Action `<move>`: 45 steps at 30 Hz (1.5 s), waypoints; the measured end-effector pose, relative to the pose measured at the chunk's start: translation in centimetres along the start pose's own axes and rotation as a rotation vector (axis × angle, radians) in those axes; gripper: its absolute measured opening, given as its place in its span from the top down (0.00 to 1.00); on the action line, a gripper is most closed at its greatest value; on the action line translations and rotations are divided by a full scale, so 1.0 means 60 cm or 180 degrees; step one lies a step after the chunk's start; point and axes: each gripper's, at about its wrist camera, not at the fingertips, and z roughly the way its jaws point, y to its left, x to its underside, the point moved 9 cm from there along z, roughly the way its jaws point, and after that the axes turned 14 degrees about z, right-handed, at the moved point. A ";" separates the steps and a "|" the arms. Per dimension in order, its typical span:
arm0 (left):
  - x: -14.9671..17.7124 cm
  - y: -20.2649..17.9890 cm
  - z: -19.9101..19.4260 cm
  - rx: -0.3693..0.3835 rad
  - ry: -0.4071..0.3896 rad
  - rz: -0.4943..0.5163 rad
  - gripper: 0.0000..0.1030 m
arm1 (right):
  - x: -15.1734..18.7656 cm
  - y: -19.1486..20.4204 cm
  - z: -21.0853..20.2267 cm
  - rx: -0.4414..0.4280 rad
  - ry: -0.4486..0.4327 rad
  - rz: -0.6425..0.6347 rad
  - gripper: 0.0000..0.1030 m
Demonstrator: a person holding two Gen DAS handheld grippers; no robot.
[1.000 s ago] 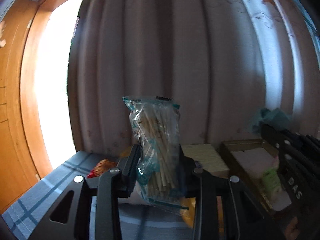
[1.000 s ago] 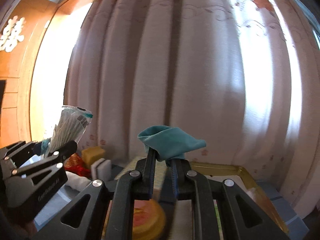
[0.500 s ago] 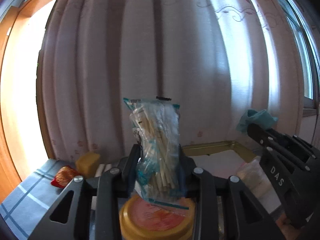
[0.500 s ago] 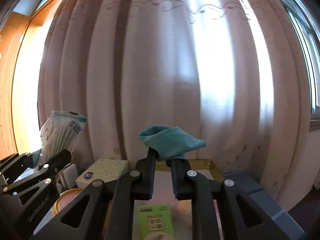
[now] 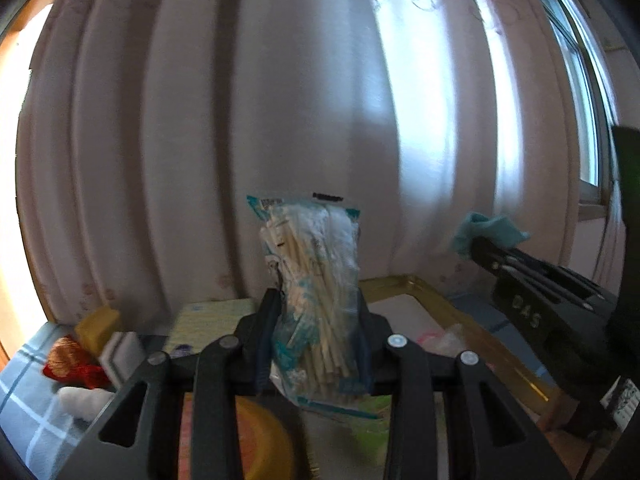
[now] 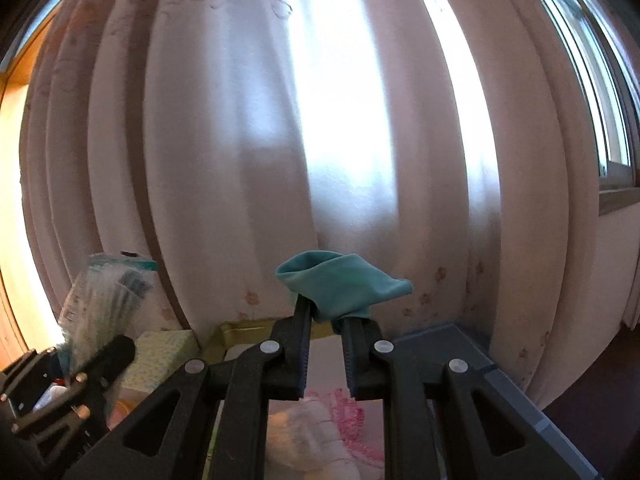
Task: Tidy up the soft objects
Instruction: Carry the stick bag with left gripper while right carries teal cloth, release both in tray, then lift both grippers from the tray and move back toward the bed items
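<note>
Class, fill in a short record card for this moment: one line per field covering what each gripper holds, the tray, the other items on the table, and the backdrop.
left gripper: shut on bag of cotton swabs, held upright
right gripper: shut on teal cloth
gold-rimmed tray: ahead of both grippers, some items inside, blurred
table items: yellow sponge, red and gold pouch, yellow lid
tablecloth: blue checked
backdrop: pale curtain, window at right

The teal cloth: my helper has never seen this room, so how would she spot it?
Start at the pale curtain behind the gold-rimmed tray. In front, the right tool pinches the teal cloth, the only plain fabric held aloft.
</note>
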 end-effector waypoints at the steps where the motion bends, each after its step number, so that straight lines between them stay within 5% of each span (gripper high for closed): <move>1: -0.001 -0.008 0.006 0.0031 0.0022 0.0022 0.68 | -0.001 -0.004 0.004 0.0021 0.0024 0.0002 0.84; 12: 0.017 -0.048 0.072 0.0198 0.0451 0.0000 0.67 | 0.003 -0.010 0.054 -0.0033 0.0453 0.0035 0.84; 15: 0.012 -0.046 0.067 0.0147 0.0395 -0.0001 0.52 | 0.006 -0.007 0.059 -0.0053 0.0522 0.0041 0.81; 18: 0.001 -0.048 0.049 0.0072 0.0244 0.0045 0.11 | 0.010 -0.006 0.059 -0.0071 0.0576 0.0077 0.37; 19: -0.004 -0.047 0.043 0.0045 0.0175 0.0068 0.05 | 0.006 -0.005 0.055 -0.0096 0.0540 0.0103 0.17; 20: -0.008 -0.048 0.036 0.0014 0.0103 0.0108 0.00 | -0.002 -0.005 0.043 -0.0134 0.0409 0.0135 0.11; 45: 0.004 -0.001 -0.004 -0.0496 -0.0167 0.0159 0.00 | -0.026 -0.024 -0.029 0.0045 -0.0416 0.0163 0.10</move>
